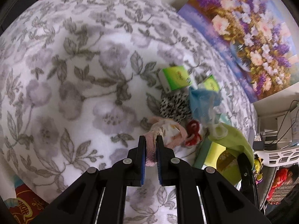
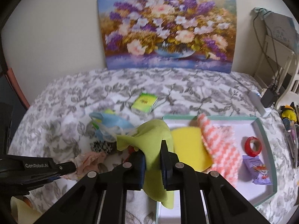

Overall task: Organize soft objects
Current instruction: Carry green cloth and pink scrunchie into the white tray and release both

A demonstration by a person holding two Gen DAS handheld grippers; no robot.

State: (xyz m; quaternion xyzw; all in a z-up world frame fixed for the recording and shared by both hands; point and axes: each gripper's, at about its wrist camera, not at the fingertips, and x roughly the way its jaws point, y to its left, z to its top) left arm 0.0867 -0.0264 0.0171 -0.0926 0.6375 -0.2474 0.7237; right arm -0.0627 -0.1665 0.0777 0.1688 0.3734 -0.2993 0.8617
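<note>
Risk comes first here: the left gripper (image 1: 151, 145) pinches only one end of a pink cloth (image 1: 164, 132), and the rest trails into a heap of soft things on the bed (image 1: 74, 74), beside a red yarn piece (image 1: 192, 132) and a black-and-white fabric (image 1: 174, 106). If lifted, the cloth could probably drag those neighbours along or slip free. The right gripper (image 2: 153, 160) has its jaws clenched on a green cloth (image 2: 149, 141), which hangs in a long loose fold below them; that fold might catch the rim of the white tray (image 2: 265, 130) just to the right. The tray already holds a yellow sponge (image 2: 188, 145) and a pink checked cloth (image 2: 220, 145). Both grippers point steeply downward over the bed, left beside right, each with cloth gripped between its jaws.
</note>
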